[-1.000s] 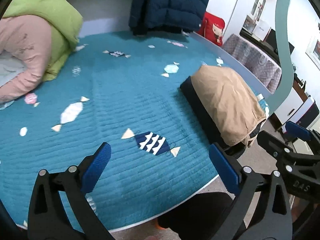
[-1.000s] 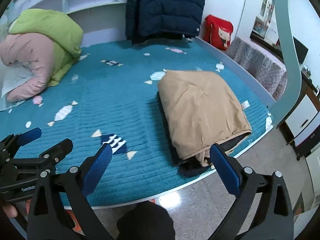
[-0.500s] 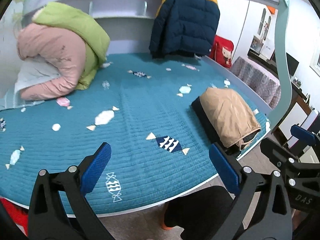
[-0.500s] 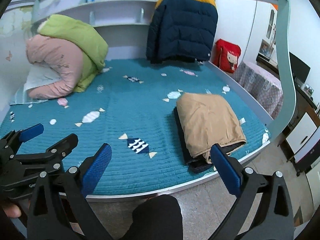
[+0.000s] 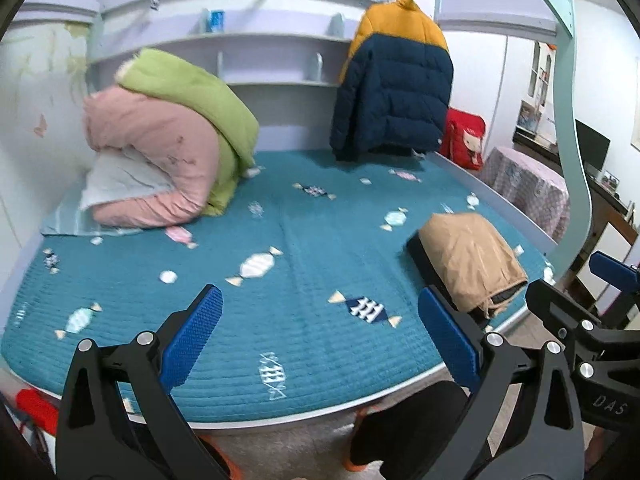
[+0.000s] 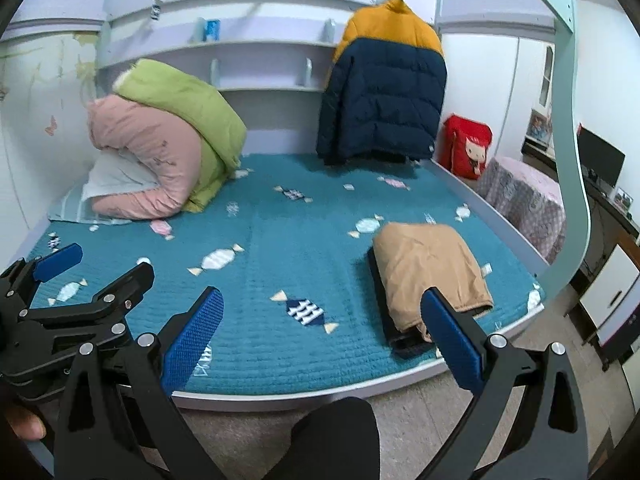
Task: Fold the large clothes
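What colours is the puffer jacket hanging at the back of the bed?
The puffer jacket is mustard yellow on top and navy below, clearest in the right wrist view.

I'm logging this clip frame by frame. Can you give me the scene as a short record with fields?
surface: bed with teal quilt
folded garment: tan jacket, near the bed's right front edge
hanging garment: navy and yellow puffer jacket at the headboard
bedding: pink and green duvets, back left
left gripper: open, empty
right gripper: open, empty
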A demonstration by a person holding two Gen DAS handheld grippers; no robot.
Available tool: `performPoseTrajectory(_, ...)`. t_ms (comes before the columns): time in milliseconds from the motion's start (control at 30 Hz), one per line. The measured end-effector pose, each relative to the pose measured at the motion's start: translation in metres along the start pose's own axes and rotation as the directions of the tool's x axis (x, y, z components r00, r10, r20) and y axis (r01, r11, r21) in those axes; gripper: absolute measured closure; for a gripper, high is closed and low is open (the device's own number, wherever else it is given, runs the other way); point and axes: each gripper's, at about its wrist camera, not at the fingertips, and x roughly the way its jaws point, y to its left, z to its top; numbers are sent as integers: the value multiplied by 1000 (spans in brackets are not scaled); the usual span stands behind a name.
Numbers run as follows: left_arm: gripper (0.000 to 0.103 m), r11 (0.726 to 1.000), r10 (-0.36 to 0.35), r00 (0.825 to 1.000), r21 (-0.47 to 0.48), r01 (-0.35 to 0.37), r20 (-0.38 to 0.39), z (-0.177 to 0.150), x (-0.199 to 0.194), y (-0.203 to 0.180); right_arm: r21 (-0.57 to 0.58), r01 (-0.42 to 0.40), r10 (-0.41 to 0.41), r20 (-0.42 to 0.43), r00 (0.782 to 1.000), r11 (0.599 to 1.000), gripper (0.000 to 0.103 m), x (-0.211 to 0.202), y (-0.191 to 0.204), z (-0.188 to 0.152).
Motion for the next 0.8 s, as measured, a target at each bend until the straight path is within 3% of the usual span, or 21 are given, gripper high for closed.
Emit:
performPoseTrajectory(267,4,997,77,991,-7,-77,112,13,-52,11,-15,-51,52,104,993,999,7,-36,9,12)
performPoseTrajectory(533,5,984,172,960,-3,-176,220,18,-93,11,-21,-82,85,174,981,996,7,-61,10,21)
performPoseTrajectory(800,5,983,183,944,-24,-184,275,21,-112,12,-26,-64,69,233,970,998,7,-74,9,25)
